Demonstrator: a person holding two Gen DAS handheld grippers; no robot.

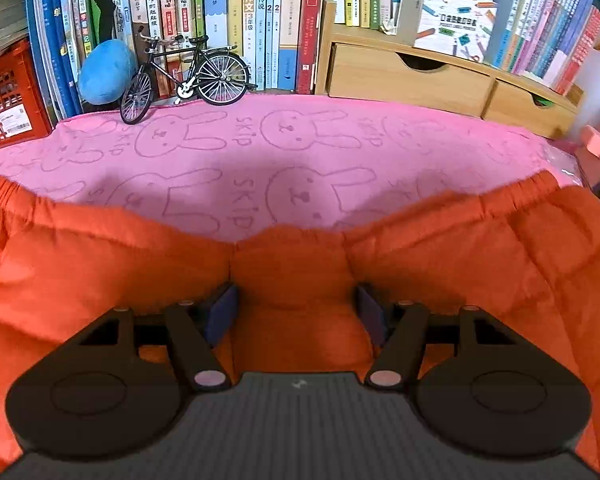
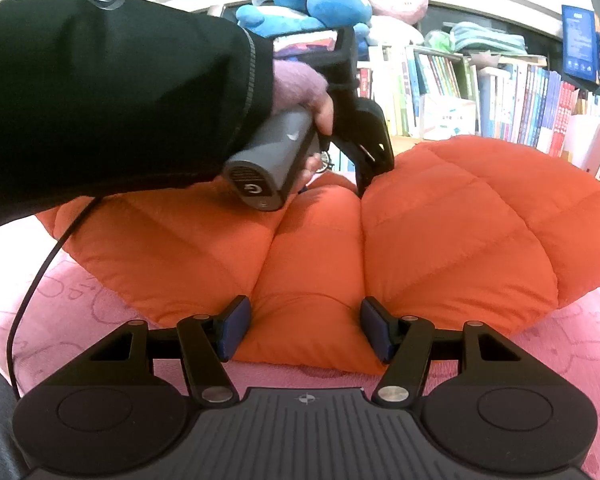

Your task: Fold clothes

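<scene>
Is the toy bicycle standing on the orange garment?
No, the toy bicycle stands on the pink towel, beyond the orange garment.

**Garment on cloth, shelves behind**

Garment (image 1: 100, 264) lies on cloth (image 1: 260, 148), near side. Far left on cloth: model bike (image 1: 188, 76), ball (image 1: 106, 72) just left of it. Books (image 1: 236, 20) behind both. Drawers (image 1: 412, 74) far right. L gripper (image 1: 298, 312) and R gripper (image 2: 306, 330) each w/ a fold between pads.
</scene>
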